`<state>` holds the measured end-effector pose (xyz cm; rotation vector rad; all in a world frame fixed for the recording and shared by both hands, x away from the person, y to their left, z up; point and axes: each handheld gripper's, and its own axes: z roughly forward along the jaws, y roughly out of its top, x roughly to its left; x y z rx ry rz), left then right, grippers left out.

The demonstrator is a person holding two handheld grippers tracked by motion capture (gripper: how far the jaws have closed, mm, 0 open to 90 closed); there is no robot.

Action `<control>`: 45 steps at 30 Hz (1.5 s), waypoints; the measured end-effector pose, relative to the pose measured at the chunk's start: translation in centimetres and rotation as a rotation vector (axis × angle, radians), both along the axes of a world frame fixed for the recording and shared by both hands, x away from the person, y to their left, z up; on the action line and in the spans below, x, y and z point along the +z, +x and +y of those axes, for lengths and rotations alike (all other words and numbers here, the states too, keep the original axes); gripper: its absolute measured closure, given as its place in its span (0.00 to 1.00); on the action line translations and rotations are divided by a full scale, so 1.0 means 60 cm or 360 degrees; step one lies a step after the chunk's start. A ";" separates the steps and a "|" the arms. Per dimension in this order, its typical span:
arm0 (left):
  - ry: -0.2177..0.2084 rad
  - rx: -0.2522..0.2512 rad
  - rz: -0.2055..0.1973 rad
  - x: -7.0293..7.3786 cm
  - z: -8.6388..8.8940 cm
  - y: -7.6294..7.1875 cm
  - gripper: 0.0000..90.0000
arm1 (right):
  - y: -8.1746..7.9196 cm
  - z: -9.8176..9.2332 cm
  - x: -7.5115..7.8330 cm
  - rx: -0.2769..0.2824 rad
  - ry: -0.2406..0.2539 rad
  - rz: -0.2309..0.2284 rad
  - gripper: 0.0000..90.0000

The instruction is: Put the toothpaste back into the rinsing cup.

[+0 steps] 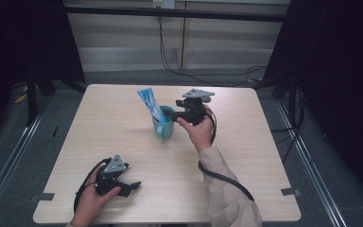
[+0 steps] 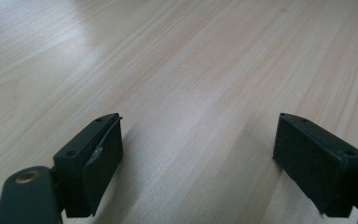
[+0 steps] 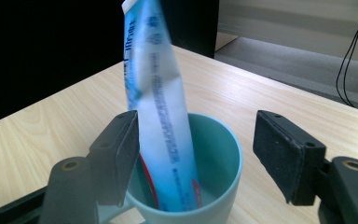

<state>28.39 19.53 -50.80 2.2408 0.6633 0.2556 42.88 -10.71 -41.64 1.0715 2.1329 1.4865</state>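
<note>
Lying pale under both grippers, the wooden table is sitting among dark curtains. A blue-white tube is standing in the teal mug between the spread right gripper, long axis upright, leaning away; its base is hidden. The left gripper is gaping over bare wood.

place: lab recording bay | signs: black curtains, floor rails, taped table

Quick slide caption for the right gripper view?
Open right tongs poised at a teal mug holding a tilted blue-and-white tube.
</note>
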 end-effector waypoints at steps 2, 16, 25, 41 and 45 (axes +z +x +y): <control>0.0000 -0.0001 0.0001 0.000 0.000 0.000 0.17 | -0.002 -0.002 0.001 0.0008 -0.0011 0.0004 0.31; 0.0015 -0.0013 -0.0003 0.001 0.001 0.001 0.17 | -0.026 -0.018 0.003 0.0076 -0.0073 0.0042 0.25; 0.0015 -0.0013 -0.0003 0.001 0.001 0.001 0.17 | -0.039 -0.033 -0.004 0.0087 -0.0084 0.0065 0.22; 0.0018 -0.0011 -0.0005 0.001 0.001 0.001 0.17 | -0.071 -0.055 -0.026 0.0179 -0.0188 0.0113 0.18; 0.0018 -0.0011 -0.0005 0.001 0.001 0.001 0.17 | -0.081 -0.064 -0.035 0.0196 -0.0204 0.0127 0.18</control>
